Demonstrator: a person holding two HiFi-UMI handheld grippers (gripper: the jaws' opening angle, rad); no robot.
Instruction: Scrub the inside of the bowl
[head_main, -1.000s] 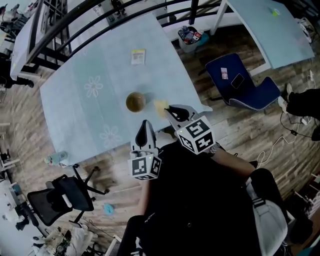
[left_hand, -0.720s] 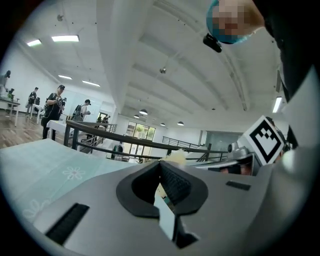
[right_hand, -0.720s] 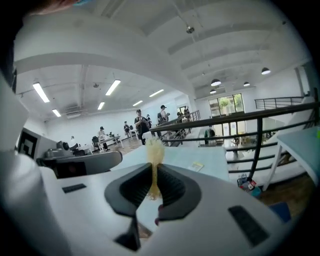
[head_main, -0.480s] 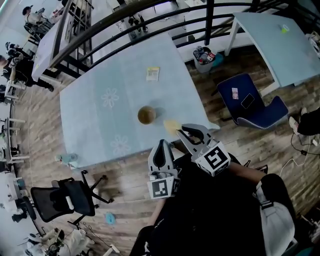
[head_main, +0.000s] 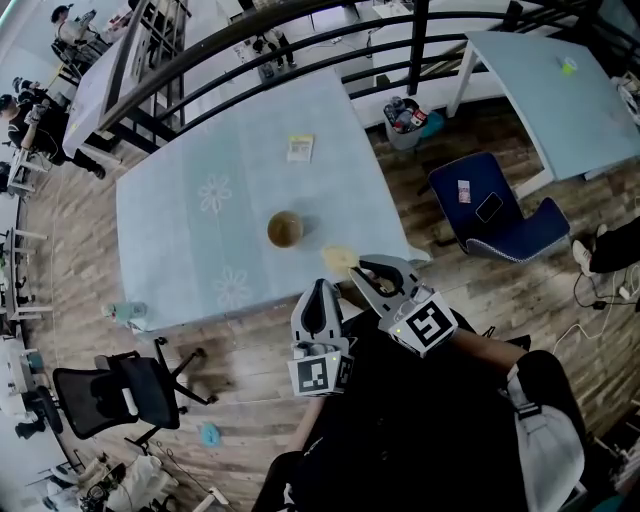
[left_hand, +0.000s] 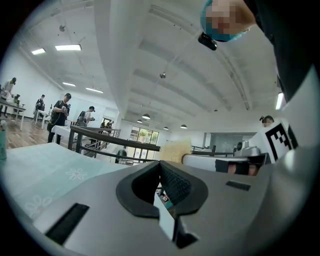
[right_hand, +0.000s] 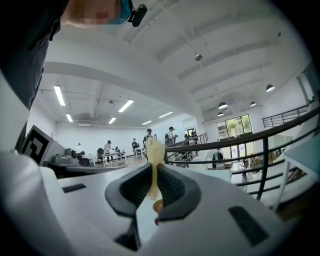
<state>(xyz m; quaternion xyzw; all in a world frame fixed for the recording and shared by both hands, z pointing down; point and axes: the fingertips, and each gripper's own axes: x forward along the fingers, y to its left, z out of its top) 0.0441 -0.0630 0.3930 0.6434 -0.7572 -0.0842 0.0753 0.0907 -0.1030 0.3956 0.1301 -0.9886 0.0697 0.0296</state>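
A brown bowl (head_main: 285, 229) stands upright near the middle of the light blue table (head_main: 180, 250). My right gripper (head_main: 358, 268) is shut on a yellow sponge (head_main: 338, 259), held over the table's near right edge, to the right of the bowl and apart from it. In the right gripper view the sponge (right_hand: 153, 150) sticks up between the jaws of the right gripper (right_hand: 152, 172). My left gripper (head_main: 318, 292) hovers off the table's near edge, and in its own view the left gripper (left_hand: 161, 167) is shut on nothing. The sponge (left_hand: 175, 151) also shows there.
A small yellow and white packet (head_main: 300, 148) lies on the far side of the table. A blue chair (head_main: 495, 215) stands to the right, a black office chair (head_main: 120, 395) at lower left. A black railing (head_main: 250, 40), a bin (head_main: 405, 113) and a second table (head_main: 545, 90) lie beyond.
The head view has shifted, so the table now sits higher and more to the right. Both grippers sit lower in the picture, still near the table's front edge. The right one still holds the sponge.
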